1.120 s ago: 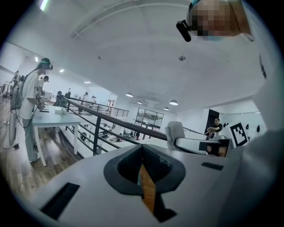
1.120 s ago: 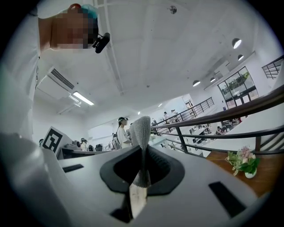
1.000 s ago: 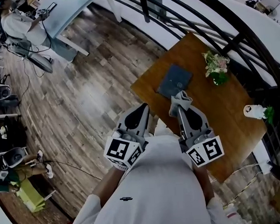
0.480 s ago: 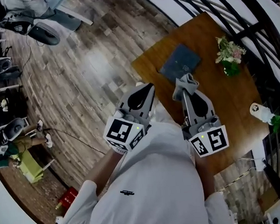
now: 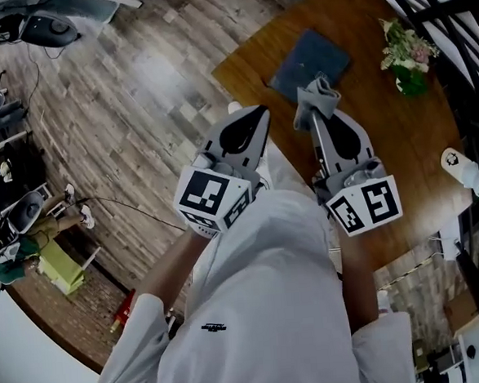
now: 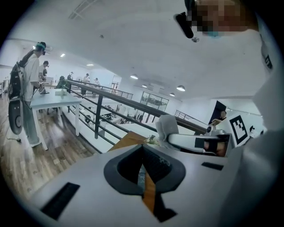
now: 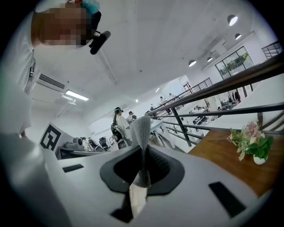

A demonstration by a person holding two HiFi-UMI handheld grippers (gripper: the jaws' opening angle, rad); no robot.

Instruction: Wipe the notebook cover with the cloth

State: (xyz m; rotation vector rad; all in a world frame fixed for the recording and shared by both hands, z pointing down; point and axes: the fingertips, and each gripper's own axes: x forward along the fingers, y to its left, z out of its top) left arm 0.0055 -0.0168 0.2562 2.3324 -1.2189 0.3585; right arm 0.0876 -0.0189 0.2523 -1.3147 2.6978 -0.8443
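both pairs of tongs have climbed toward 12 o'clock in the head view over the last second, and the table (image 5: 391, 143) has swung up toward 1 o'clock with them. the gap between cloth and notebook looks about as it did, so i judge this an approach: wiping has not begun.

head view: the notebook (image 5: 310, 59) lies flat and closed on the table, with a small bunch of flowers (image 5: 410, 56) at its 3 o'clock, well apart. the right tongs (image 5: 314, 116) carry the cloth (image 5: 316, 98), whose bunched end stands just short of the notebook's near edge, at its 6 o'clock; i cannot tell if it hangs above the wood or touches it. the left tongs (image 5: 257, 116) sit at 9 o'clock of the right pair, over the table's edge.

left gripper view: the left tongs (image 6: 143, 150) are closed tip to tip with nothing between them, only a sliver of table showing below. the cloth (image 6: 167, 128) sticks up at 2 o'clock.

right gripper view: the right tongs (image 7: 143, 153) are clamped on the cloth (image 7: 142, 131), which rises as a folded grey tuft. the flowers (image 7: 250, 142) stand at 3 o'clock; the notebook is out of sight here.
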